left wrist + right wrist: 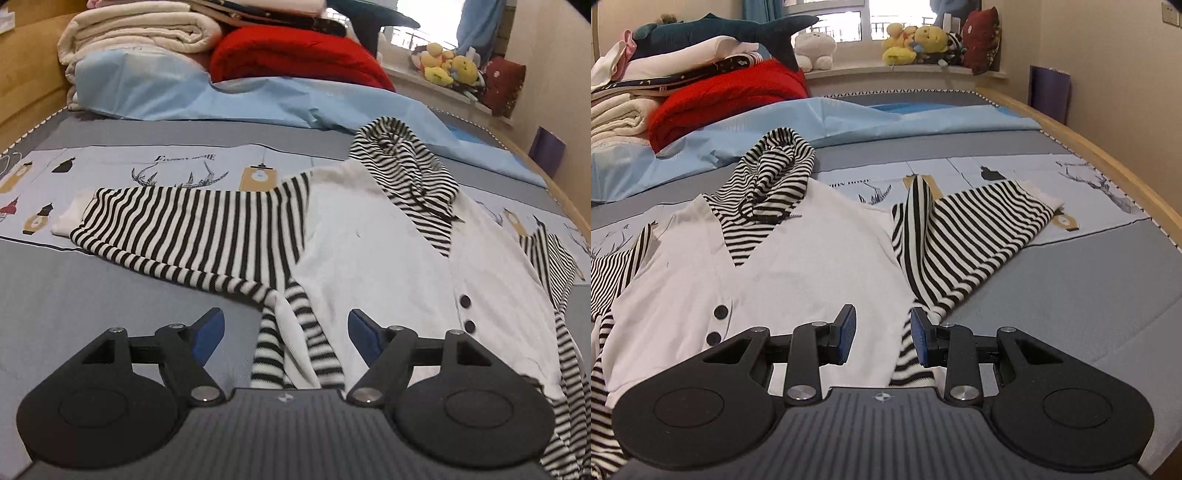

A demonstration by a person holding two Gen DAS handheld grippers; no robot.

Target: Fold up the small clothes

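A small hooded top (373, 251) lies face up on the bed: white front with two dark buttons (466, 313), black-and-white striped hood (410, 166) and sleeves. Its left sleeve (177, 225) is spread out to the left. My left gripper (286, 328) is open, just above the striped hem at the garment's lower left. In the right wrist view the top (798, 266) fills the middle and its right sleeve (964, 236) lies spread to the right. My right gripper (882, 336) is open, with the lower right edge of the white front and the striped hem between its fingers.
The bed has a grey and pale blue printed sheet (110, 295) and a wooden frame (1108, 162) on the right. Folded blankets, a red quilt (295, 55) and a blue cover (849, 114) are piled at the head. Plush toys (923, 44) sit on the windowsill.
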